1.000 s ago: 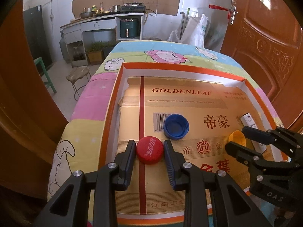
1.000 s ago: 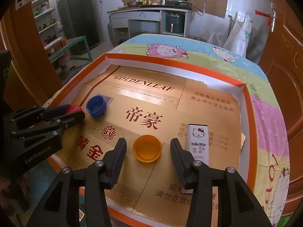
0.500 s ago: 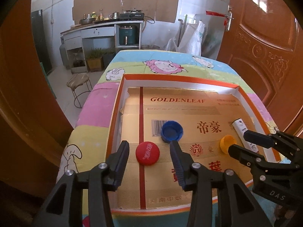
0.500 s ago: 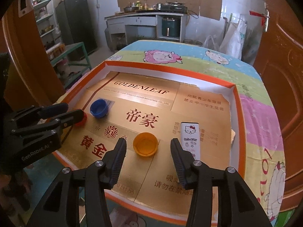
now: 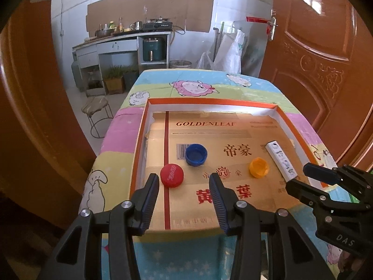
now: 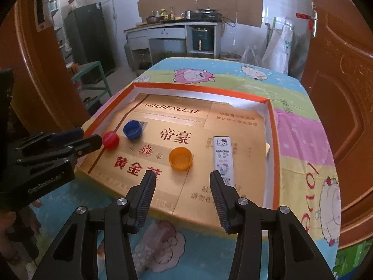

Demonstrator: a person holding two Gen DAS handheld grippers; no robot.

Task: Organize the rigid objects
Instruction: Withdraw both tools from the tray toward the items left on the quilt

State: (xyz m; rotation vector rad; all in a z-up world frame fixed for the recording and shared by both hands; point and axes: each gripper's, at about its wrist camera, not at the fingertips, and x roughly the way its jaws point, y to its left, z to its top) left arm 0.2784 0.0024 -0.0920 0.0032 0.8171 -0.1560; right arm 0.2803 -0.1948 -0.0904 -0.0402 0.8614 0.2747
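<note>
A shallow orange-rimmed tray (image 5: 141, 140) lined with gold cardboard lies on the table. In it lie a red bottle cap (image 5: 172, 176), a blue cap (image 5: 196, 154) open side up, an orange cap (image 5: 258, 167) and a white Hello Kitty box (image 5: 281, 159). The same tray (image 6: 271, 126) shows in the right wrist view with the red cap (image 6: 111, 140), blue cap (image 6: 132, 129), orange cap (image 6: 180, 158) and box (image 6: 223, 157). My left gripper (image 5: 184, 187) is open and empty, just short of the red cap. My right gripper (image 6: 182, 184) is open and empty, short of the orange cap.
The table has a colourful cartoon cloth (image 5: 200, 88). A brown wooden door (image 5: 326, 58) stands at the right. A small stool (image 5: 98, 107) stands left of the table. A kitchen counter (image 5: 121, 44) lines the back wall.
Both grippers have pulled back and up from the tray. The left jaws, close around the red cap a second ago, are now wider and behind it. The caps have not moved.
</note>
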